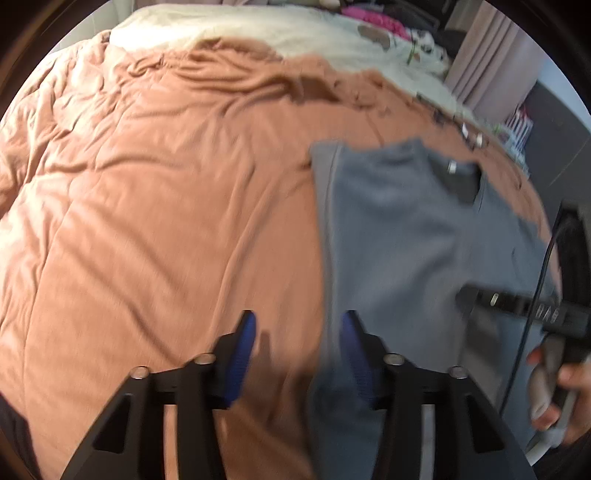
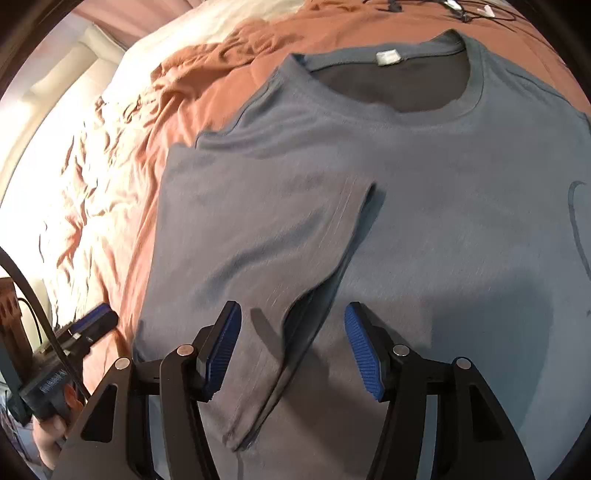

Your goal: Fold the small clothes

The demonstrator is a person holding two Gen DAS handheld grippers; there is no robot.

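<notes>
A grey T-shirt [image 2: 424, 229] lies flat on the orange bedspread [image 1: 166, 203], collar and white label [image 2: 387, 57] at the far end. Its left sleeve [image 2: 266, 236] is folded inward over the body. My right gripper [image 2: 293, 332] is open and empty, hovering just above the folded sleeve's lower edge. My left gripper [image 1: 297, 343] is open and empty above the shirt's left edge [image 1: 325, 229]; the shirt [image 1: 424, 240] fills the right half of that view. The right gripper also shows in the left wrist view [image 1: 517, 306], and the left gripper shows in the right wrist view [image 2: 88, 325].
The orange bedspread [image 2: 229, 96] is rumpled toward the far side, where a cream blanket [image 1: 258, 26] lies. Cables and small items [image 1: 469, 136] lie near the bed's right edge. Pink curtains [image 1: 487, 59] and a dark cabinet [image 1: 557, 147] stand at the right.
</notes>
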